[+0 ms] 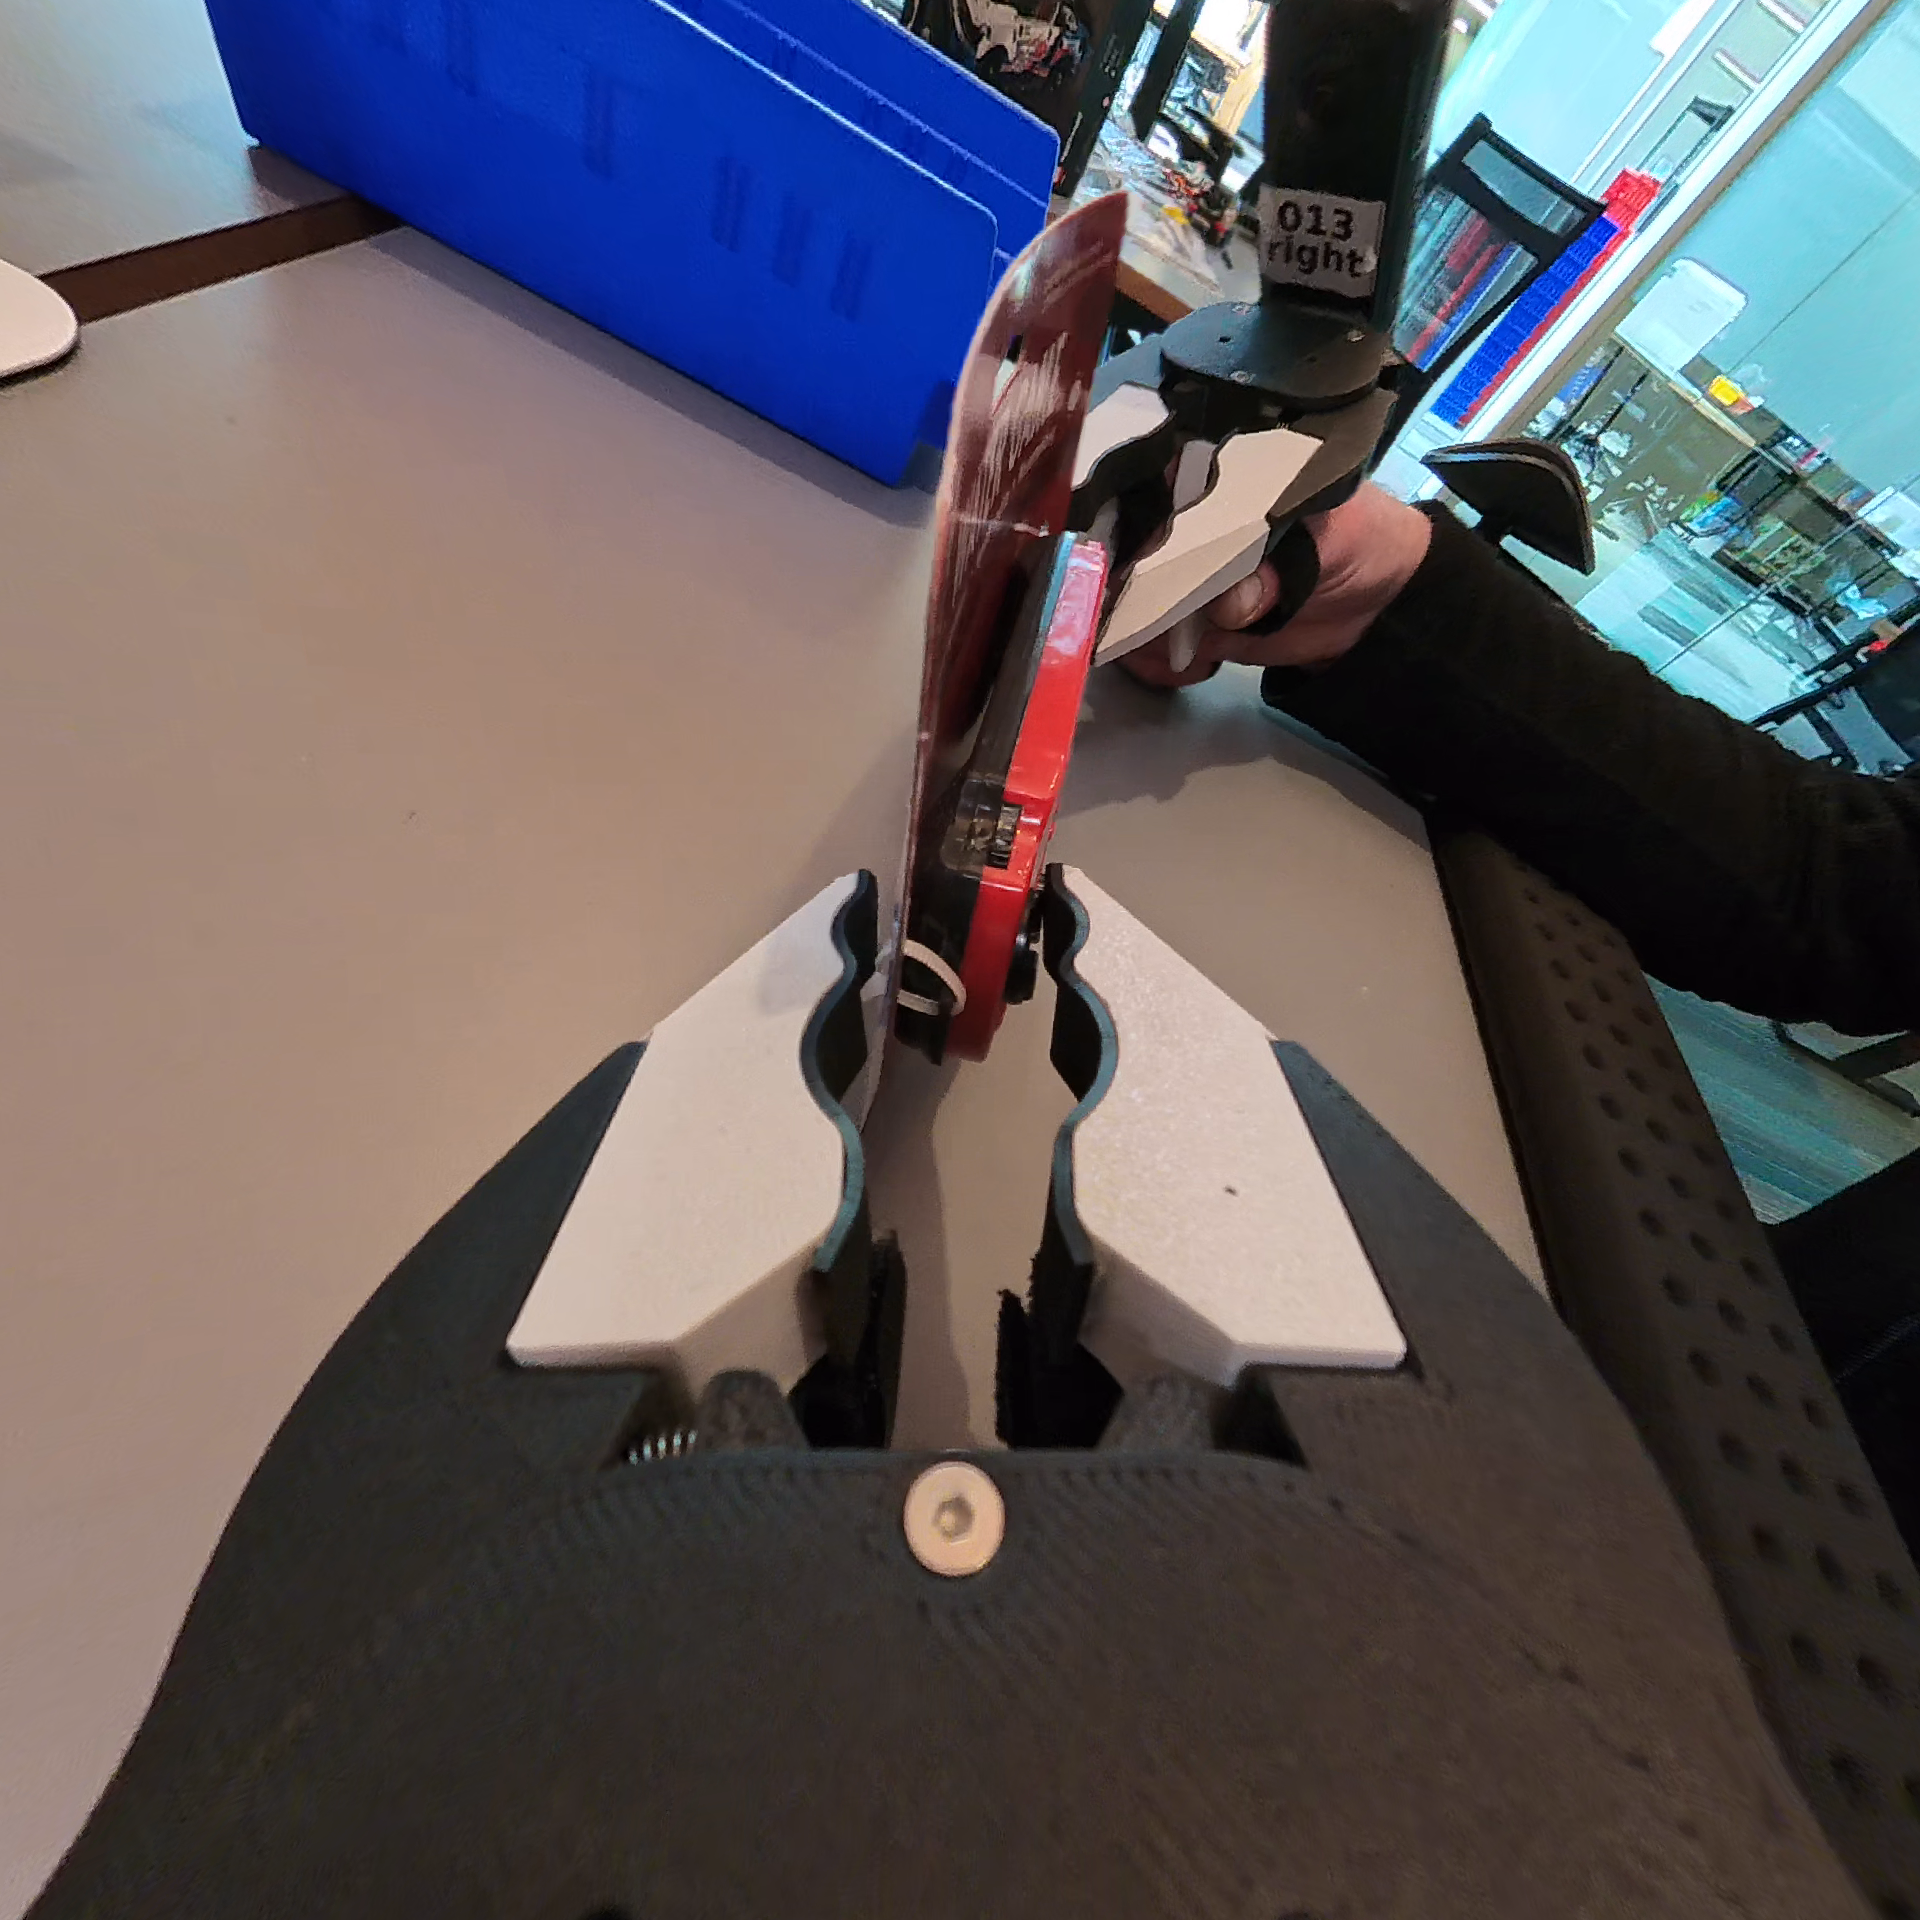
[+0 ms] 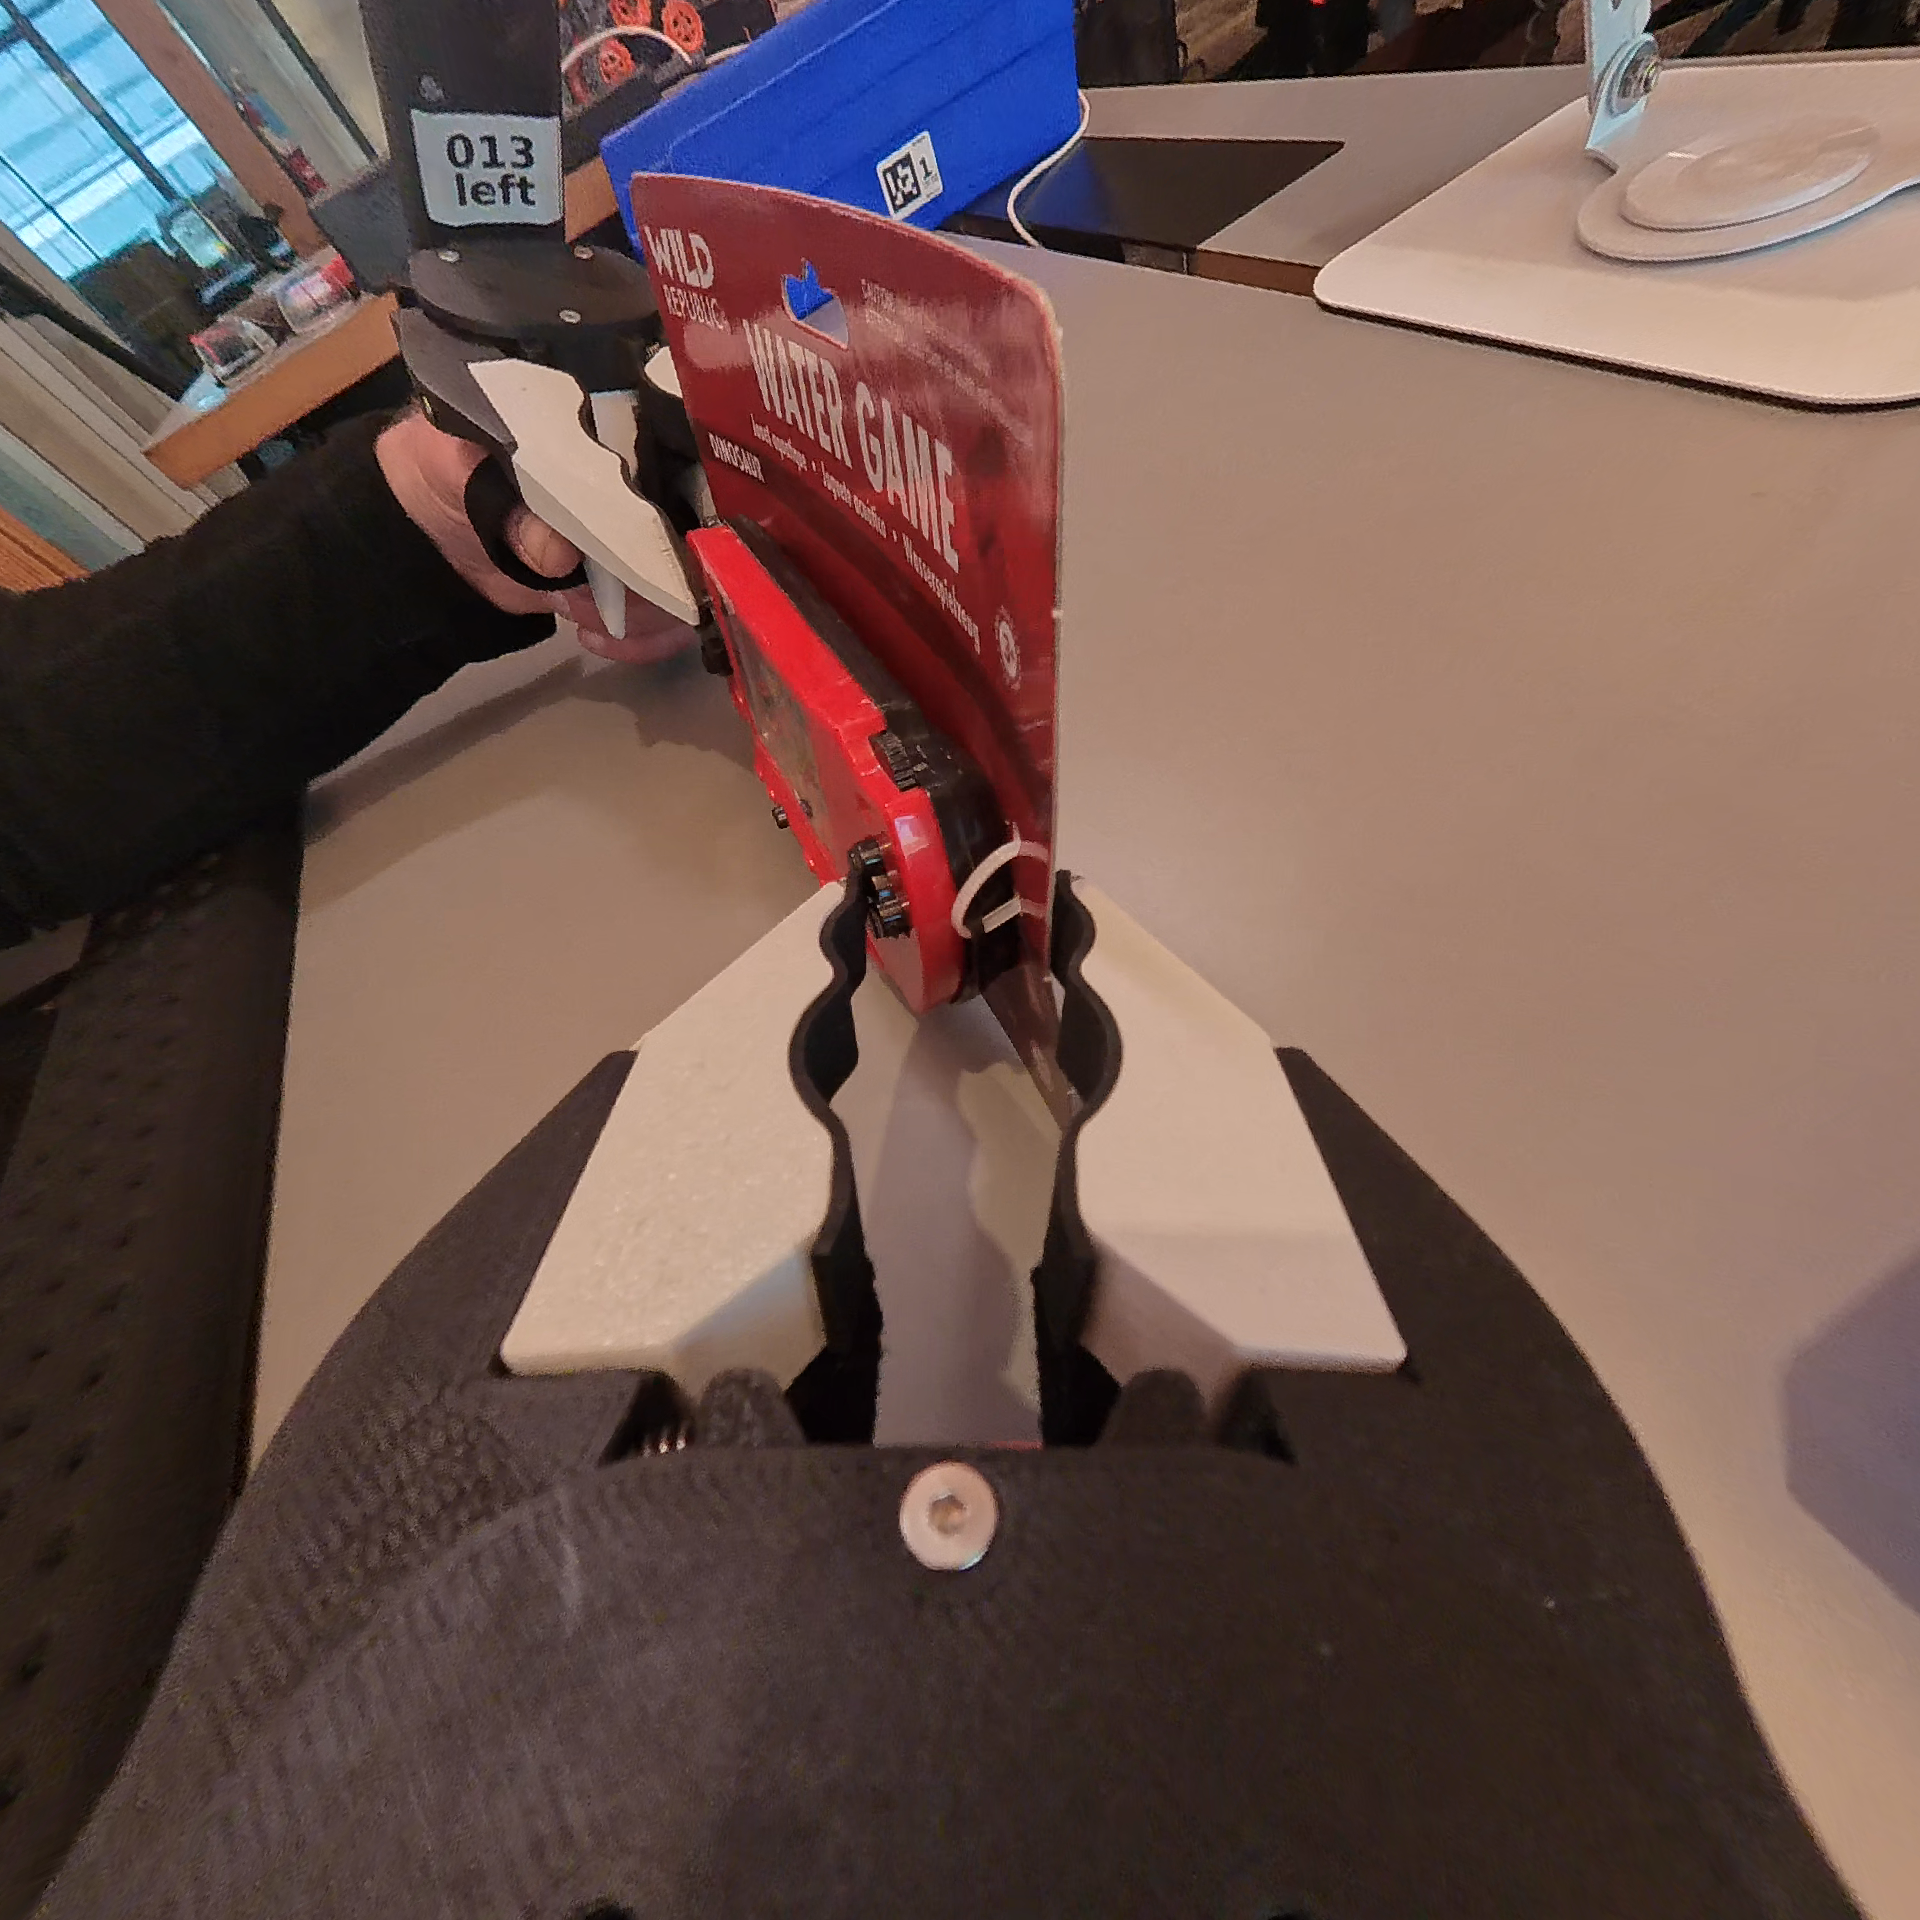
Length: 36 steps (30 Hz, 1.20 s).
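Grey table [image 1: 416,727], upright carded red toy [image 2: 831,727], long axis apparently spanning left gripper [image 1: 961,977] to right gripper [image 2: 961,966]

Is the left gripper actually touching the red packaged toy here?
Touching. In the left wrist view the left gripper has its fingers closed against both sides of the red packaged toy, one on the card backing, the other on the red case, no gap.

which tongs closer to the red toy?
Neither, it's a tie. Left tongs are clamped on one end of the toy and its card. Right tongs are clamped on the opposite end.
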{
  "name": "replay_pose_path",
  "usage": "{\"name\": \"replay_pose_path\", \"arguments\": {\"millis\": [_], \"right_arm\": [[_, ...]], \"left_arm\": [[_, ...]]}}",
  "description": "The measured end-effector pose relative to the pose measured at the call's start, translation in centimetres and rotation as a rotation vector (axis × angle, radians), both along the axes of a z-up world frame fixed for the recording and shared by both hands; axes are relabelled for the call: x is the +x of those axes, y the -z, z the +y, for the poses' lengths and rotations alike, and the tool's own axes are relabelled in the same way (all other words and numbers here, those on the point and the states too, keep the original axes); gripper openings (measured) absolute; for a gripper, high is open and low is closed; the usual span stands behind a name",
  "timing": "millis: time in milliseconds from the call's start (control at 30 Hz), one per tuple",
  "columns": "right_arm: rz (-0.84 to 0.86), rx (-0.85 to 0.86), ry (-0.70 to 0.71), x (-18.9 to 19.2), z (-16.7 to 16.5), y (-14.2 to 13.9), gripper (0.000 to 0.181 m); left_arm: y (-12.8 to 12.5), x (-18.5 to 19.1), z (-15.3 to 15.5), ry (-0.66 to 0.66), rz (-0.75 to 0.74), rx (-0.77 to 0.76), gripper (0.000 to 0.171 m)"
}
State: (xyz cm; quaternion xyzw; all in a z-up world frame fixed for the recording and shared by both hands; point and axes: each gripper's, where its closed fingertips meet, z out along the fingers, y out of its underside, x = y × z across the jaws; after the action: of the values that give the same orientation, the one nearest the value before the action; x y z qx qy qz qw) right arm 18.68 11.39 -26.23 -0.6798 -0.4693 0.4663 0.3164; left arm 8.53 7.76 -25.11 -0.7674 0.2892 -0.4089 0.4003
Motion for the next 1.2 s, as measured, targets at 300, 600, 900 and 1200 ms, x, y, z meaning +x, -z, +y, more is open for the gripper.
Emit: {"name": "replay_pose_path", "arguments": {"millis": [300,600,900,1200], "right_arm": [[0.001,0.010,-0.004,0.18,-0.10,-0.06,0.036],[-0.001,0.020,-0.021,0.48,-0.31,-0.16,0.038],[0.016,0.008,-0.022,0.90,-0.10,-0.25,0.033],[0.013,-0.009,-0.021,0.90,-0.05,-0.21,0.029]], "left_arm": [[0.03,0.40,-0.25,0.018,0.006,0.004,0.029],[0.07,0.48,-0.24,0.018,0.008,0.007,0.029],[0.08,0.51,-0.26,0.026,0.012,0.014,0.029],[0.07,0.51,-0.22,0.024,0.006,0.016,0.029]]}}
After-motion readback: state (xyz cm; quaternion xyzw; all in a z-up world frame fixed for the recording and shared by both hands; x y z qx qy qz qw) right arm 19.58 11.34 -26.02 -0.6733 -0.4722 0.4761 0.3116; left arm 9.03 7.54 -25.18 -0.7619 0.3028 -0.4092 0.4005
